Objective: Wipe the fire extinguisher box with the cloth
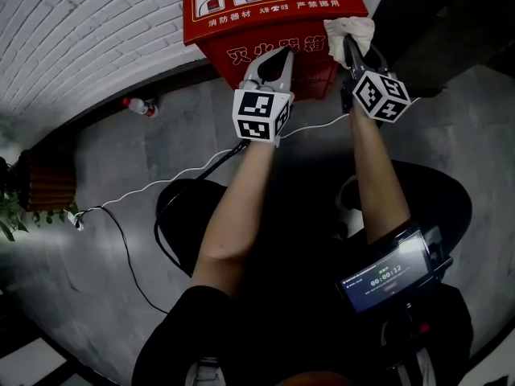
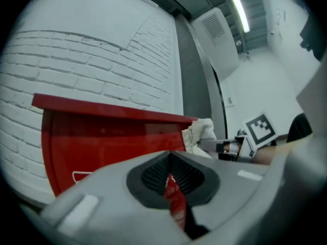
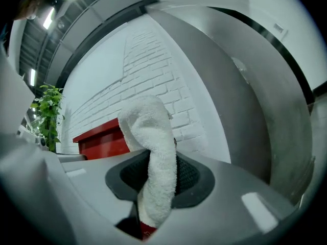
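A: Red rectangular fire extinguisher box (image 1: 225, 47) stands on the grey floor (image 1: 96, 256), back against the white brick wall (image 1: 80, 22). Surroundings?

B: We log a small plastic bottle (image 1: 138, 105) by the wall left of it, a white cable (image 1: 161, 183) across the floor, a potted green plant (image 1: 10, 215) well apart.

A: Tools?

B: Right tool (image 1: 352, 45) clamped on the white terry cloth (image 1: 350, 29), cloth at the box's top right corner. Left tool (image 1: 279, 55) closed, nothing gripped, tips at the box front.

A: Room?

B: Floor open leftward; dark wall (image 1: 434, 22) near on the right. Only our head view shows bottle and cable.
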The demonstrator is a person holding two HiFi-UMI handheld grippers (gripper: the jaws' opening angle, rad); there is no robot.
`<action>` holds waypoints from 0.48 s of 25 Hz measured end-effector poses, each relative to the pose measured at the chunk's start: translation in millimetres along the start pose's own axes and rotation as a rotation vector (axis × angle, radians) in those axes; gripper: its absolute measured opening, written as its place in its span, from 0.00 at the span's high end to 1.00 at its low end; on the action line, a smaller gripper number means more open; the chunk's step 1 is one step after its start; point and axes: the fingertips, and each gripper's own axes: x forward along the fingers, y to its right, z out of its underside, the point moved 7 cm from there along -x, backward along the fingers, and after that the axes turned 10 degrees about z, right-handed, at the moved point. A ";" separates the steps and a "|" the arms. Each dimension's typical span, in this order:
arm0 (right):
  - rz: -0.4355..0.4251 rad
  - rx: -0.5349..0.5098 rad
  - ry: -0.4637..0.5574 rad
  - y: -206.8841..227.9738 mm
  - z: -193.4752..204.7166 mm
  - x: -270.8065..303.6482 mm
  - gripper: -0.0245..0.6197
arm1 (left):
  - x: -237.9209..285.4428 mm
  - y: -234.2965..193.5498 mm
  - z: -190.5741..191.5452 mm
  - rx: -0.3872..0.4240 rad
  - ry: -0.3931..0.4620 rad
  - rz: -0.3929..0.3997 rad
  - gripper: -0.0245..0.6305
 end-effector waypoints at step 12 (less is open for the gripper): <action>-0.353 0.026 0.114 -97.4 29.1 -18.1 0.80 | -61.3 -28.2 21.8 0.067 0.014 -0.128 0.96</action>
